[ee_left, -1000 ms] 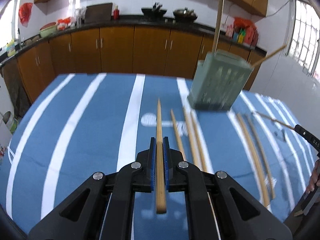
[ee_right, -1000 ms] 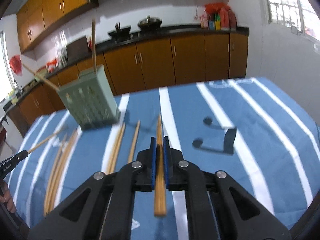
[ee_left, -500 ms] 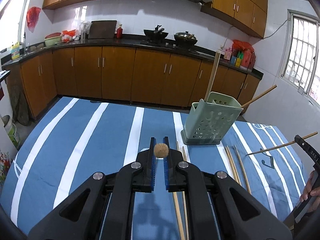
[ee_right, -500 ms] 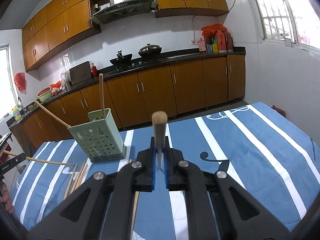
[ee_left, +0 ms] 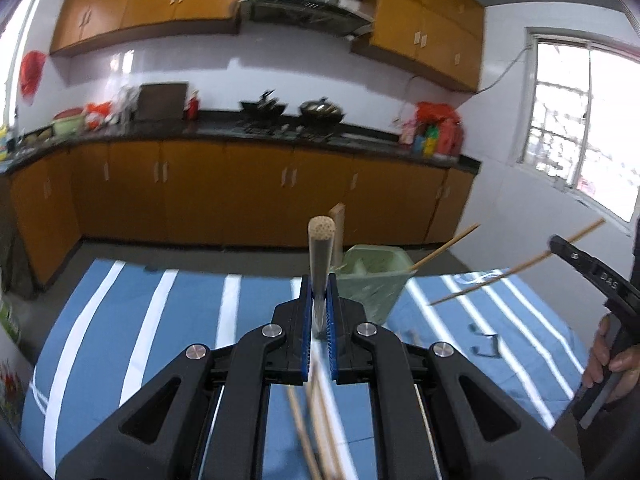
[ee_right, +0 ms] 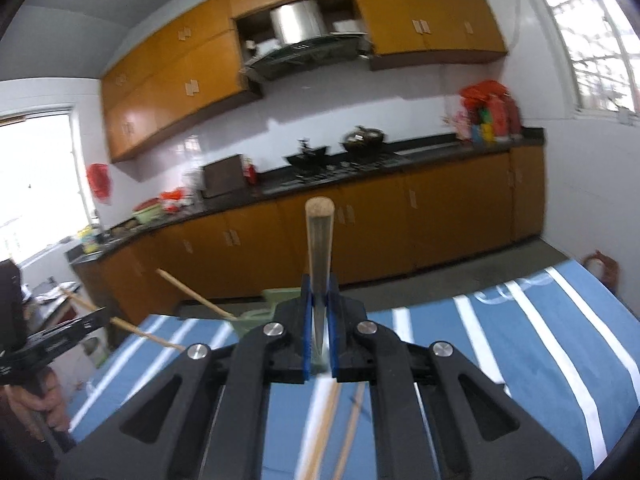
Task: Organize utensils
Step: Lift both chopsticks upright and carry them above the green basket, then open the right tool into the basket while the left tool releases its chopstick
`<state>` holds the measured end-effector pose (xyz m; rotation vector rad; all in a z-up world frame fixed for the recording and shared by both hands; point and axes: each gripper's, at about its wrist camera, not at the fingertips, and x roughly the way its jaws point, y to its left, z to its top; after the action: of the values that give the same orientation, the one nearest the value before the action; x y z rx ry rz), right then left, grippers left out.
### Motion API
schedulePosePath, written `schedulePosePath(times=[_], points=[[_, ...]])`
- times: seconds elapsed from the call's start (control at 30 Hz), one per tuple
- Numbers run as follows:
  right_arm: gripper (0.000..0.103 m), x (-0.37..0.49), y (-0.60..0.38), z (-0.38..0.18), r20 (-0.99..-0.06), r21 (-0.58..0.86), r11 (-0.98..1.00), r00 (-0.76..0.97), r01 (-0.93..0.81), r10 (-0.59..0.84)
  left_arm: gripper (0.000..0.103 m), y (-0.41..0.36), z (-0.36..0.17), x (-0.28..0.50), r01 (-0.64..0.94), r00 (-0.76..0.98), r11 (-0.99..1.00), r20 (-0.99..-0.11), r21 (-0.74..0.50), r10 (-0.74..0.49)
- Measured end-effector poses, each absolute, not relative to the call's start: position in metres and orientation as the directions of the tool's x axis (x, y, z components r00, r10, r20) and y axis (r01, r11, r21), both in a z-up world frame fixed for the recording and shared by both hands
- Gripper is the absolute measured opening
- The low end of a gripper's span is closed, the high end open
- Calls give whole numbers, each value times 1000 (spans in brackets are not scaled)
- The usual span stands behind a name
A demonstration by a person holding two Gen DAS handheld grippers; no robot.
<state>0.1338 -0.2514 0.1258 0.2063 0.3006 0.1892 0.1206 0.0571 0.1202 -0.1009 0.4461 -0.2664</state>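
Note:
My left gripper [ee_left: 319,312] is shut on a wooden chopstick [ee_left: 321,256] that points up and forward, above the blue striped table. The green perforated utensil holder [ee_left: 370,280] stands just beyond and right of it, with two chopsticks [ee_left: 444,246] sticking out. My right gripper [ee_right: 319,316] is shut on another chopstick [ee_right: 319,248], also tilted up; the holder [ee_right: 272,308] is partly hidden behind its fingers. Each gripper shows in the other's view with its chopstick: the right gripper [ee_left: 592,276] in the left wrist view, the left gripper [ee_right: 60,336] in the right wrist view.
Loose chopsticks [ee_left: 316,432] lie on the blue cloth [ee_left: 160,340] under the left gripper; more chopsticks [ee_right: 340,432] lie below the right one. Wooden kitchen cabinets [ee_left: 240,196] and a counter run behind the table. A window [ee_left: 580,128] is on the right.
Both grippers have lifted their chopsticks off the table and tilted upward, so the view has swung from the tabletop to the kitchen wall. The holder now sits closer, near both grippers.

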Motion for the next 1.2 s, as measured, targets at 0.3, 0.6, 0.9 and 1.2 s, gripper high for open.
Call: schedulePosePath(times=[0.3, 0.6, 0.9, 1.2], points=[[8, 149, -222, 173, -198, 190, 956, 945, -222, 259, 7, 23, 164, 146, 264, 898, 956, -329, -126, -291], [8, 237, -203, 157, -357, 183, 967, 904, -180, 236, 7, -2, 150, 208, 260, 861, 962, -431, -84, -270], [8, 277, -200, 125, -455, 237, 957, 851, -167, 261, 7, -1, 126, 229, 270, 817, 958, -504, -97, -282], [22, 267, -210, 129, -427, 239, 959, 870, -154, 246, 8, 5, 125, 229, 237, 816, 963, -511, -130, -270]])
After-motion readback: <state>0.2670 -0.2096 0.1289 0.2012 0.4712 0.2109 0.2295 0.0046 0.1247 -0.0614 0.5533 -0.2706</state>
